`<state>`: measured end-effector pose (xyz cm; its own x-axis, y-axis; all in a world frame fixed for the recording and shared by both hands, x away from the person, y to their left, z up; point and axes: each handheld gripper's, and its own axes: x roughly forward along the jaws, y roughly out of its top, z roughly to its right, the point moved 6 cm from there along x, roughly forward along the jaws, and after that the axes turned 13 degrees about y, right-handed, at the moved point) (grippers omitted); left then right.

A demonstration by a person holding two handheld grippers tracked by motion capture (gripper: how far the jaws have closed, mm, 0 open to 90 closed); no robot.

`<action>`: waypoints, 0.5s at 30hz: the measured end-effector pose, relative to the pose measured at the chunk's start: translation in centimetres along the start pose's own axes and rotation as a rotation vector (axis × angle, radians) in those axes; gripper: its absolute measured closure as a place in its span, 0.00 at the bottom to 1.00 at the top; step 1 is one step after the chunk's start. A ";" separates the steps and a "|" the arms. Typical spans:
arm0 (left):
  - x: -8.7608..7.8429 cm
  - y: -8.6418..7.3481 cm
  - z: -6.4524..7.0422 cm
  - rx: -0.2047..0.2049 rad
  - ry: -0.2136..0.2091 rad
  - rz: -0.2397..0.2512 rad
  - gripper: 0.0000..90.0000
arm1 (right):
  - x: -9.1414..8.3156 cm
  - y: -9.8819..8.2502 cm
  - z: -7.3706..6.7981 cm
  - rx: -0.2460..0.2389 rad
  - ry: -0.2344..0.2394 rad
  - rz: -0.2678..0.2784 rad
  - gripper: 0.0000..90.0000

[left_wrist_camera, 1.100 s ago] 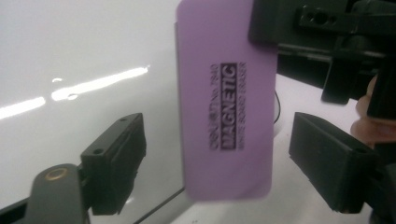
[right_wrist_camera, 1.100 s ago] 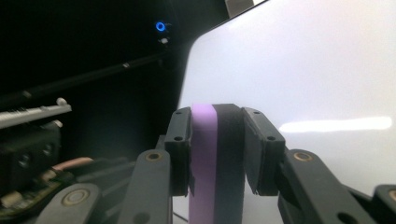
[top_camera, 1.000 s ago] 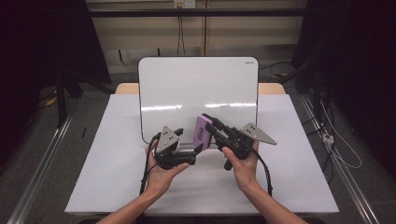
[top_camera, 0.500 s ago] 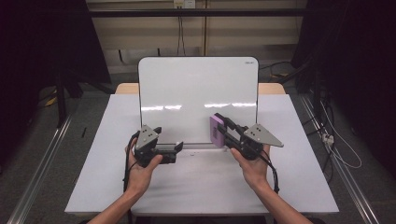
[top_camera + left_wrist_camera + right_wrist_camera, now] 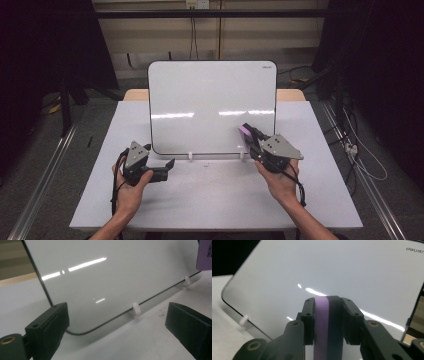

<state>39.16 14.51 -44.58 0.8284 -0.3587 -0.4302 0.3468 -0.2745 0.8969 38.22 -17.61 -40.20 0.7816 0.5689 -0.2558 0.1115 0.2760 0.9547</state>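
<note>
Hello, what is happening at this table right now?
A person works at a white table with a gripper in each hand. The right gripper is shut on a purple-and-black whiteboard eraser and holds it near the lower right part of an upright whiteboard, whose surface looks clean. The left gripper is near the board's lower left corner; its jaws have just been opening and have nothing between them.

Looking down from above onto the whiteboard [image 5: 212,107]; riding close behind each gripper's fingers [image 5: 47,327], facing that same whiteboard.
</note>
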 end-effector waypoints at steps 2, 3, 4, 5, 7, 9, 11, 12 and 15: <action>-0.2 -0.5 -0.3 -0.004 0.001 -0.006 0.06 | 0.0 -0.2 0.0 -0.034 -0.028 -0.040 0.74; -0.3 -0.7 -0.5 -0.008 0.004 -0.008 0.06 | 0.0 -0.4 0.1 -0.040 -0.036 -0.067 0.74; -0.3 -0.8 -0.7 -0.014 0.007 -0.009 0.06 | 0.0 -0.5 0.2 -0.048 -0.043 -0.087 0.74; -0.3 -0.9 -0.9 -0.015 0.012 -0.012 0.06 | 0.0 -0.6 0.3 -0.066 -0.057 -0.107 0.74; -0.2 -1.1 -1.1 -0.021 0.019 -0.016 0.06 | 0.0 -0.7 0.3 -0.088 -0.066 -0.145 0.74; 0.0 -1.1 -1.2 -0.027 0.026 -0.018 0.06 | 0.0 -0.9 0.4 -0.100 -0.074 -0.166 0.74; 0.1 -1.2 -1.2 -0.027 0.032 -0.018 0.06 | 0.1 -1.1 0.4 -0.126 -0.085 -0.190 0.74; 0.1 -1.2 -1.2 -0.024 0.034 -0.018 0.06 | 0.2 -1.1 0.4 -0.139 -0.093 -0.198 0.74; 0.1 -1.2 -1.2 -0.019 0.039 -0.016 0.06 | 0.7 -1.4 0.6 -0.166 -0.110 -0.228 0.74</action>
<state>39.34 15.86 -45.59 0.8393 -0.3194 -0.4400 0.3677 -0.2627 0.8921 38.93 -18.06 -41.59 0.8109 0.3929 -0.4336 0.1967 0.5149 0.8344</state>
